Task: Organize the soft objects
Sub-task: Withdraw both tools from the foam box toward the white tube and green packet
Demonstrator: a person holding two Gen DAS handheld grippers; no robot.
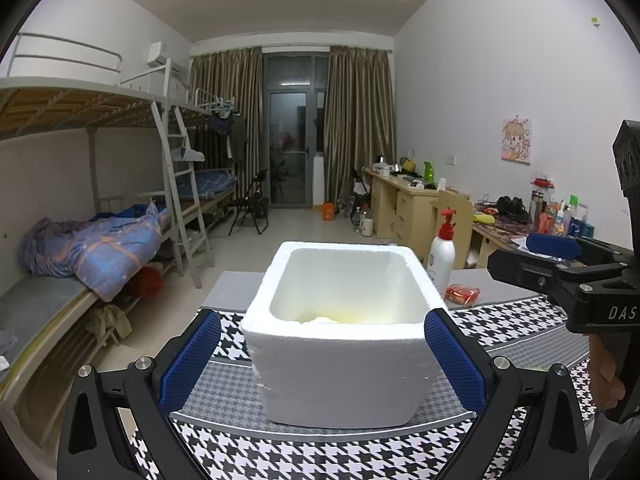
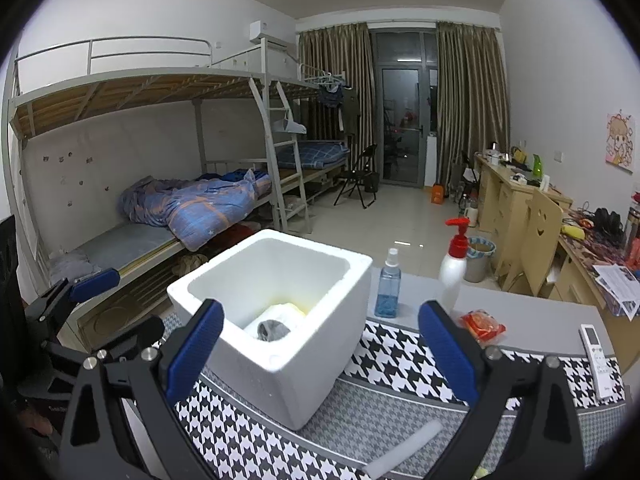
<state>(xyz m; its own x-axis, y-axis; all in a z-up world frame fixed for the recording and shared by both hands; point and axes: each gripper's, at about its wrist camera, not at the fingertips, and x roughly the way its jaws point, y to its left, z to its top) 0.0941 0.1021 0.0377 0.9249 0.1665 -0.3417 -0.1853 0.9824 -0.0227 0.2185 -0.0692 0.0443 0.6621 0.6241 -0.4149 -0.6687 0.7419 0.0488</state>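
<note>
A white foam box (image 1: 340,360) (image 2: 304,360) stands open on the houndstooth cloth (image 2: 400,356). At its bottom lies a pale yellow-white soft bundle (image 2: 288,312) with a grey soft item (image 2: 272,328) on it; the left wrist view shows only a yellowish edge (image 1: 324,319) of the bundle. My left gripper (image 1: 322,316) (image 2: 136,300) stands open just short of the box's near wall, with nothing between its pads. My right gripper (image 2: 320,308) (image 1: 520,256) is wide open at the box's right front, also holding nothing.
A red packet (image 2: 482,326) (image 1: 462,294), a white pump bottle (image 2: 454,268) (image 1: 442,256) and a blue spray bottle (image 2: 388,288) stand behind the box on the right. A white remote (image 2: 598,356) lies far right. A white foam strip (image 2: 404,448) lies near the front edge.
</note>
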